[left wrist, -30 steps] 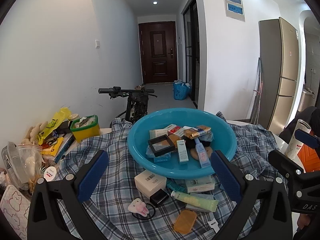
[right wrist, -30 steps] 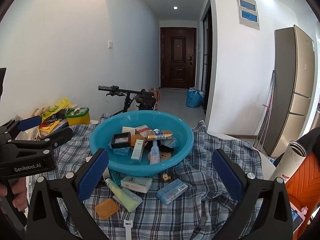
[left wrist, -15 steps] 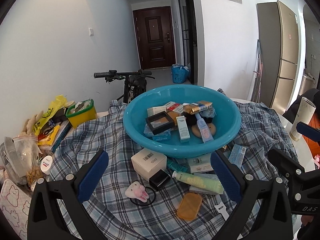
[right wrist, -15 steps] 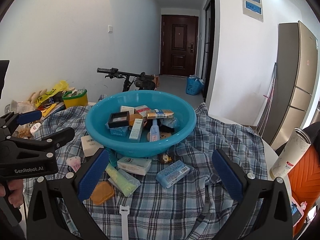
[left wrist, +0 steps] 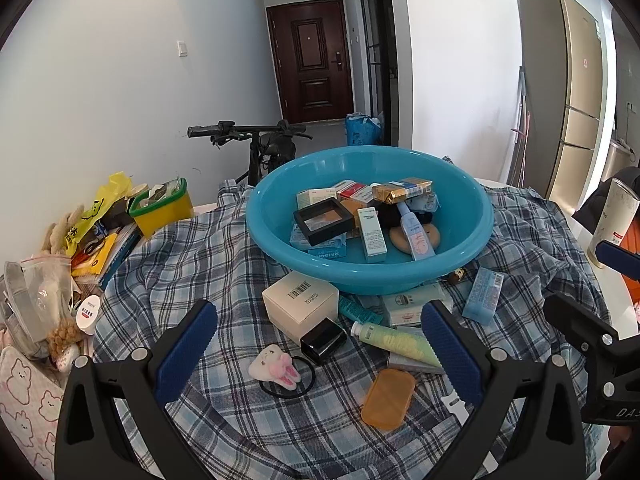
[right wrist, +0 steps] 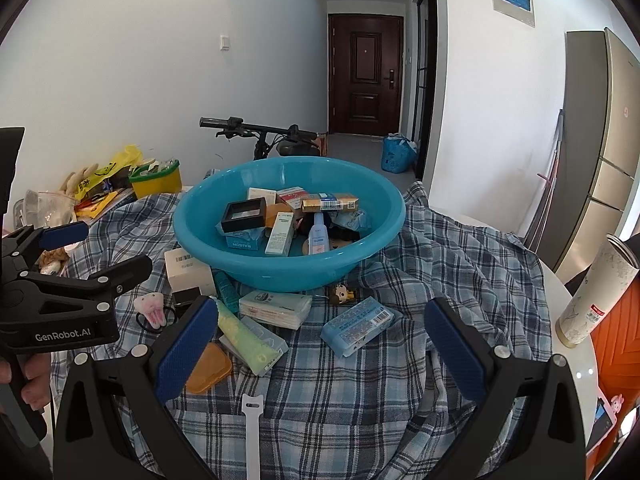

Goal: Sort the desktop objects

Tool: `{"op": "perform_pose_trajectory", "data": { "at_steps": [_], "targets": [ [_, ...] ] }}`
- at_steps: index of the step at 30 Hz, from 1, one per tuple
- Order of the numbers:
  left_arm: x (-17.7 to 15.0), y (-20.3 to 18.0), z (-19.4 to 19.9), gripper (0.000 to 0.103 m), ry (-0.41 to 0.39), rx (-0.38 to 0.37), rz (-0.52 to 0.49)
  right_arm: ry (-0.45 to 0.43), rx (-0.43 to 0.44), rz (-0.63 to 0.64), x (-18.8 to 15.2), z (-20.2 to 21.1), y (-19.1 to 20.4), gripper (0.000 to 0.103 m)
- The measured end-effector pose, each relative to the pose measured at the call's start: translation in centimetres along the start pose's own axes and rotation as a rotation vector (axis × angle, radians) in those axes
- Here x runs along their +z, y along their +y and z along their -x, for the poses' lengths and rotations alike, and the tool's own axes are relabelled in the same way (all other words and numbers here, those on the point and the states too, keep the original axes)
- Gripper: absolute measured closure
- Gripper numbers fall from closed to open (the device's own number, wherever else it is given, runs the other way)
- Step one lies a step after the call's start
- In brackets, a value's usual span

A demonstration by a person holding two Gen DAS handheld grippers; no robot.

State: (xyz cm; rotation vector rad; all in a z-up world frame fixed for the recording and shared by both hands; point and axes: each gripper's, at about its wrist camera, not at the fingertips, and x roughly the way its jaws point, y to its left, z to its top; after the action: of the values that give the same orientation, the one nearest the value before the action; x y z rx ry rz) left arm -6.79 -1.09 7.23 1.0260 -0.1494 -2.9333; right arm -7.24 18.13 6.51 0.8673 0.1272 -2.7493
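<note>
A blue basin [left wrist: 472, 236] [right wrist: 360, 256] holds several boxes and tubes on a plaid cloth [left wrist: 192, 264] [right wrist: 460, 280]. In front of it lie a white box [left wrist: 300, 304], a black box [left wrist: 323, 340], a tooth-shaped plush on a hair tie [left wrist: 274, 368], a green tube [left wrist: 394, 342] [right wrist: 244, 340], an orange case [left wrist: 388, 398] [right wrist: 208, 368], a tissue pack [right wrist: 276, 308] and a blue pack [right wrist: 356, 326]. My left gripper [left wrist: 318, 354] is open above the black box. My right gripper [right wrist: 320, 354] is open, in front of the blue pack.
A yellow tub [left wrist: 164, 208], bags and books [left wrist: 100, 248] crowd the table's left side. A paper cup [right wrist: 592, 292] stands at the right. A white strap [right wrist: 252, 432] lies at the near edge. A bicycle [left wrist: 264, 148] stands behind the table.
Both grippers have come lower and closer to the items in front of the basin, so these now sit higher and larger in view. Both stay open.
</note>
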Motion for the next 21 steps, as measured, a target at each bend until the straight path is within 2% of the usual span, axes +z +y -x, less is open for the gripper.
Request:
{"op": "perform_pose_trajectory", "data": {
  "at_steps": [3,8,13,16,18,21],
  "targets": [
    [-0.2,0.1,-0.1,0.000,-0.018,0.022,0.001,0.016,0.017,0.002,-0.1,-0.3,0.1,0.001],
    [-0.9,0.4,-0.5,0.000,-0.038,0.001,0.016,0.027,0.018,-0.002,-0.4,-0.9,0.1,0.001],
    [-1.4,0.8,-0.4,0.000,-0.074,0.023,0.043,0.033,0.030,-0.023,-0.7,-1.6,-0.2,0.001],
    [-1.3,1.4,-0.3,0.000,-0.075,-0.040,0.073,0.018,0.033,-0.033,-1.0,-1.7,-0.4,0.001],
    [-1.3,1.2,-0.5,0.000,-0.065,-0.067,0.055,0.006,0.039,-0.041,-1.1,-1.5,-0.5,0.001],
    [-1.6,-0.2,-0.6,0.000,-0.095,0.009,-0.034,-0.015,0.039,-0.048,-1.0,-1.3,-0.8,0.001]
  ]
}}
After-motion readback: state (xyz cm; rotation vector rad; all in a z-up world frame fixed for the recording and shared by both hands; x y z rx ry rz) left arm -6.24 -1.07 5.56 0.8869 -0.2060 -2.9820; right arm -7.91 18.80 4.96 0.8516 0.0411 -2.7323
